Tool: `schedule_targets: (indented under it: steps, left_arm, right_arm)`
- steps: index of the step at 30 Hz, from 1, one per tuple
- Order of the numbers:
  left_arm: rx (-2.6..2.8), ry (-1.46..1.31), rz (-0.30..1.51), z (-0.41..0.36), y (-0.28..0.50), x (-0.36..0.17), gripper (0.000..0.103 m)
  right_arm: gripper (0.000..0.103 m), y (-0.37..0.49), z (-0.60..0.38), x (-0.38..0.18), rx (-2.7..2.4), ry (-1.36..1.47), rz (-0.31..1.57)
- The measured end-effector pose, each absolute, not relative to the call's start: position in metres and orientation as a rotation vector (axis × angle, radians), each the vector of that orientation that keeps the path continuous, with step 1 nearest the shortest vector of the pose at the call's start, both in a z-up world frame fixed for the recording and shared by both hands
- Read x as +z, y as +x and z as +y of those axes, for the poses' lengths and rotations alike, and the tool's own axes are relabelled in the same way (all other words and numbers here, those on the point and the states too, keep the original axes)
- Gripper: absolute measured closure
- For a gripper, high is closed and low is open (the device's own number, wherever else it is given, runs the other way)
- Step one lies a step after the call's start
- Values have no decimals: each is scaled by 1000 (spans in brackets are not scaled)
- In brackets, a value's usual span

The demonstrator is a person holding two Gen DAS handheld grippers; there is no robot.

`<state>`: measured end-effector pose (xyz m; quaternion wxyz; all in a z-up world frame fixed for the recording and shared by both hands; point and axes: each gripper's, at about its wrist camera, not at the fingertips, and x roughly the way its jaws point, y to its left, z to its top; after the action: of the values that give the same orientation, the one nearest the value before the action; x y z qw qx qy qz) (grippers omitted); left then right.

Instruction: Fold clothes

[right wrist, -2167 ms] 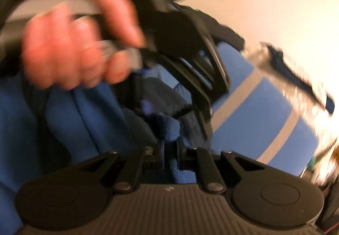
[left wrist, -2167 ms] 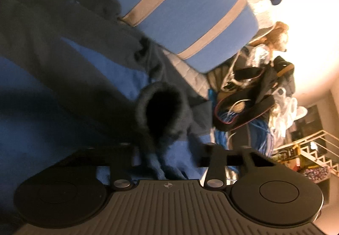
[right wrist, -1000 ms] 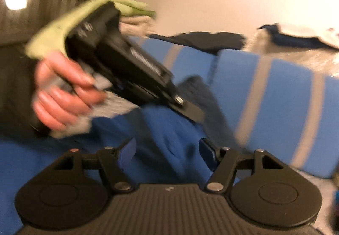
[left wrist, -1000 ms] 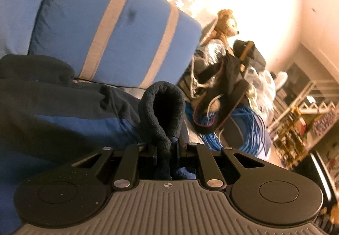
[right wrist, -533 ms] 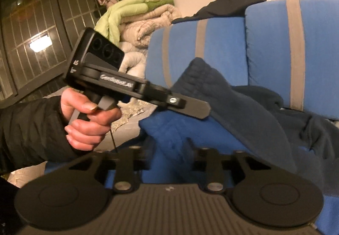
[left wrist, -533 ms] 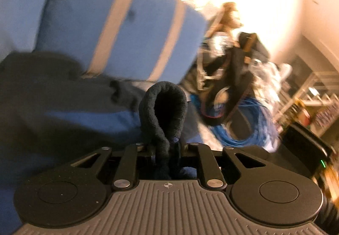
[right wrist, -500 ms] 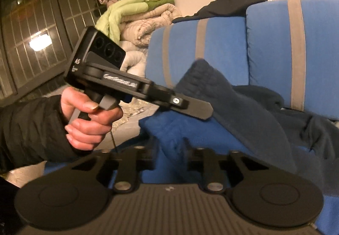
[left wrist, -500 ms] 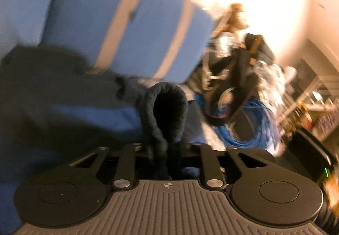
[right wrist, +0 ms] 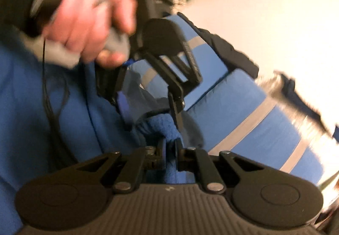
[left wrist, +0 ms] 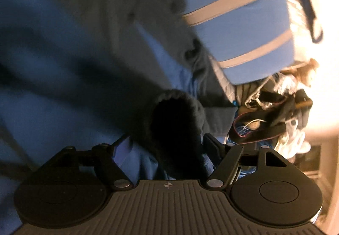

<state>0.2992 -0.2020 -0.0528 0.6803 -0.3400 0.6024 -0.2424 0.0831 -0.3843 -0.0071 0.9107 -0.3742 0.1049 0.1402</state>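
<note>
Two hand-held grippers work one garment, a blue and dark grey fleece top (left wrist: 89, 48) spread over a sofa seat, its far edge against the blue back cushions with tan stripes (left wrist: 239, 29).

Left hand-held gripper (left wrist: 167, 146): its jaws are opening, and the dark ribbed cuff (left wrist: 175, 120) of a sleeve stands loosely between them, its round mouth facing the camera. The pads no longer seem to press on it. From that cuff the sleeve runs away up and to the left across the garment's body, so its long axis lies roughly along the line this gripper points.

Right hand-held gripper (right wrist: 169, 148): pressed together, pinching a bunched fold of blue fleece (right wrist: 161, 124) just below the left tool, which a hand (right wrist: 91, 23) carries close above. Both grippers are at the cloth, nearly touching each other; the right alone has a firm grip, so any pull probably comes from it.

Motion blur smears both views. Which part of the garment the right one pinches cannot be told, and the hem and second sleeve are out of frame or lost in shadow.
</note>
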Motion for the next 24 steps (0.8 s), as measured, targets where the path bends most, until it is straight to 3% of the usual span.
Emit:
schedule_targets:
  steps: [5,9,11,13,21,22,24]
  left_arm:
    - [-562,-773,1379,-209,300,-52,33]
    - [-548,-718,1349,-213,303,-43,63]
    - [-555,-707,1342,-212,303,-41,70]
    - [-576,-703,1321,-211,302,-39,84]
    - [-709,-588,1098,-222,284,0,86]
    - [-722,-568,1076,-224,281,7,86]
    - [-742,-521,1028,-230,276,22,86]
  right_arm:
    - [95,75,-368,-25,265,-907,164]
    - [95,64,-358,-38,287,-1005,136]
    - [95,60,-356,-41,297,-1024,130]
    - [95,58,-355,-42,303,-1034,130]
    - [90,69,-368,-23,291,-892,162]
    - [76,70,-371,-20,271,-871,160]
    - [69,74,-375,-16,218,-845,156]
